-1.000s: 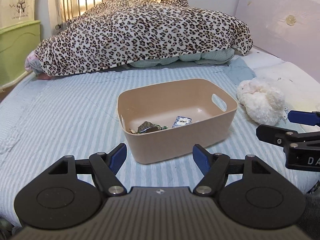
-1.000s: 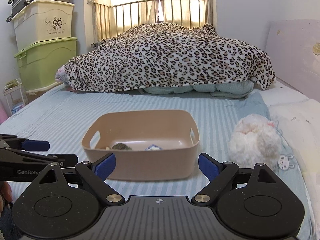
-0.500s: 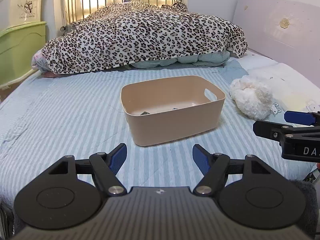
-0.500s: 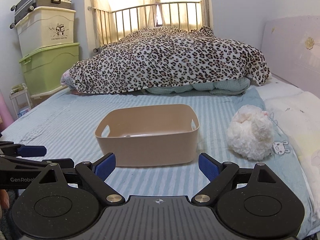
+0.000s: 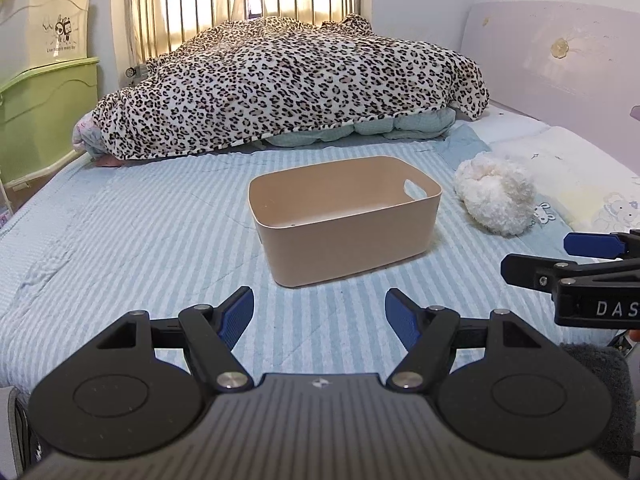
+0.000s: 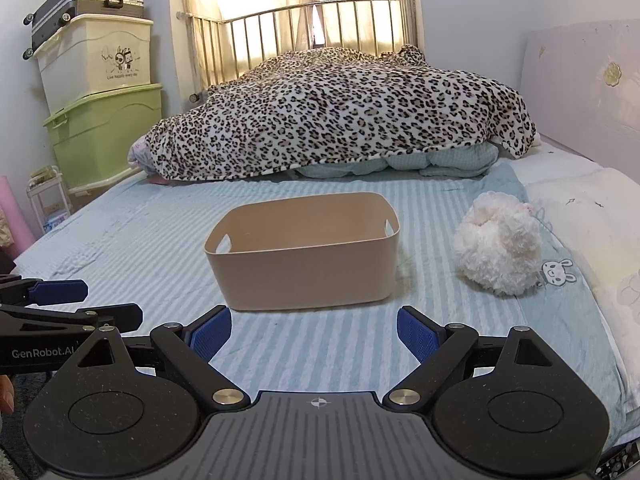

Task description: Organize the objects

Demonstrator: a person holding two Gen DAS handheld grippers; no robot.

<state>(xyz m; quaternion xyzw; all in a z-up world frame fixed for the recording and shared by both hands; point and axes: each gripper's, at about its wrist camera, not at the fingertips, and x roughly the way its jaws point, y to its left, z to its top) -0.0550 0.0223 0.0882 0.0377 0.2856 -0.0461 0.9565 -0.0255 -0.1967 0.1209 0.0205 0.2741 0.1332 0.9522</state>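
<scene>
A beige plastic bin [image 5: 348, 236] with handle slots stands on the blue striped bed; it also shows in the right wrist view [image 6: 304, 256]. Its contents are hidden behind its near wall. My left gripper [image 5: 320, 314] is open and empty, low near the bed's front edge, well short of the bin. My right gripper [image 6: 314, 334] is open and empty, likewise short of the bin. Each gripper shows at the edge of the other's view: the right one in the left wrist view [image 5: 568, 264] and the left one in the right wrist view [image 6: 68, 304].
A white fluffy plush toy [image 6: 500, 254] lies right of the bin, also in the left wrist view [image 5: 496, 196]. A leopard-print blanket [image 6: 340, 116] is heaped at the far end. Stacked storage boxes [image 6: 100, 112] stand left of the bed. A headboard [image 6: 580, 88] is at the right.
Both grippers have drawn back and lower, away from the bin. The small items seen in the bin earlier are now hidden behind its wall.
</scene>
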